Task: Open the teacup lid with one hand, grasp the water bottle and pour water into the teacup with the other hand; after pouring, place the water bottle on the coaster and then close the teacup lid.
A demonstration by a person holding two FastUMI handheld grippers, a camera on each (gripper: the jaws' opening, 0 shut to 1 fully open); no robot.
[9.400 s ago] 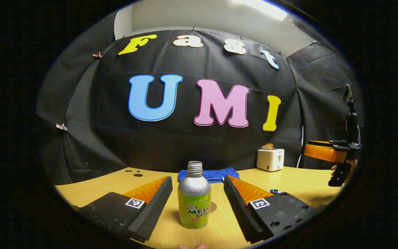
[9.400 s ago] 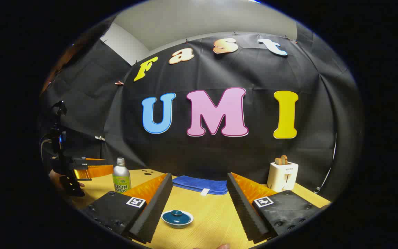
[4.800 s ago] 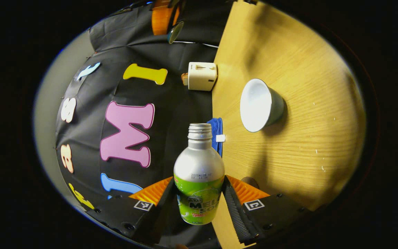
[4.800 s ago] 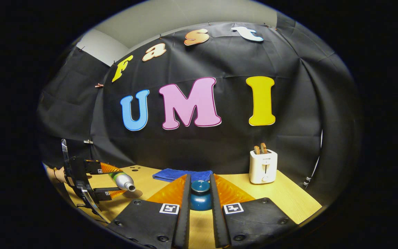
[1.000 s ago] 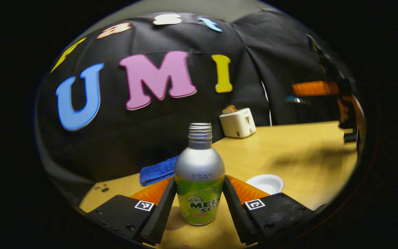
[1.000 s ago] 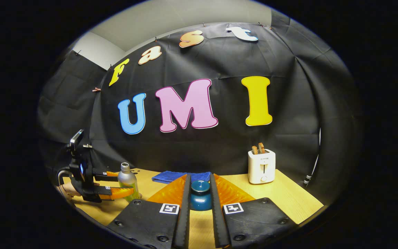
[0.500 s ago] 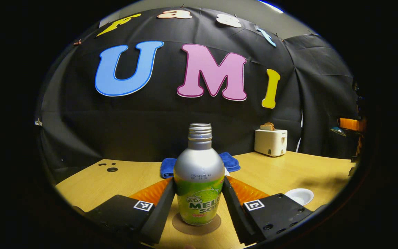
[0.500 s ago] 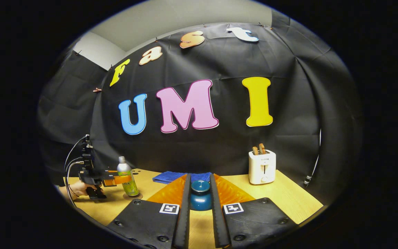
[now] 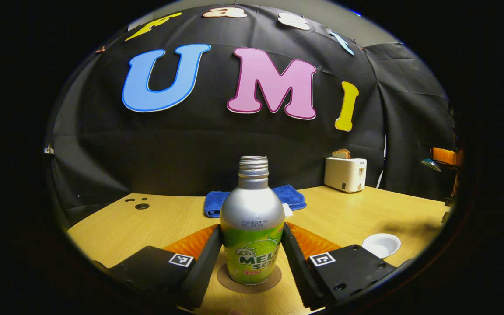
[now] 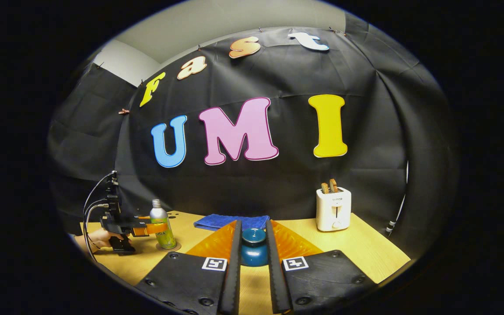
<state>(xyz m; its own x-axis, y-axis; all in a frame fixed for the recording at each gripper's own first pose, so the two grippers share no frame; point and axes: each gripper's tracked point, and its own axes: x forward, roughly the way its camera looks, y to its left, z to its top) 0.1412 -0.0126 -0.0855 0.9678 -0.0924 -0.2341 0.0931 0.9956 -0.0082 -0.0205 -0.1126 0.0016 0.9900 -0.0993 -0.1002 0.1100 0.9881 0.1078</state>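
Note:
In the left gripper view my left gripper is shut on the silver and green water bottle, which stands upright on the round brown coaster. The open white teacup sits on the table to the right. The right gripper view has my right gripper shut on the knob of the dark teal teacup lid, held above the table. Far left in that view are the bottle, the left gripper and a hand. The right gripper with the lid hangs at the right edge of the left gripper view.
A folded blue cloth lies at the back of the wooden table, by the black wall. A white toaster with toast stands at the back right; it is also in the right gripper view, toaster. Small dark holes mark the table's far left.
Over the last second the bottle swung back upright and came down onto the coaster, still in my left gripper. The right gripper has kept the lid still in the air.

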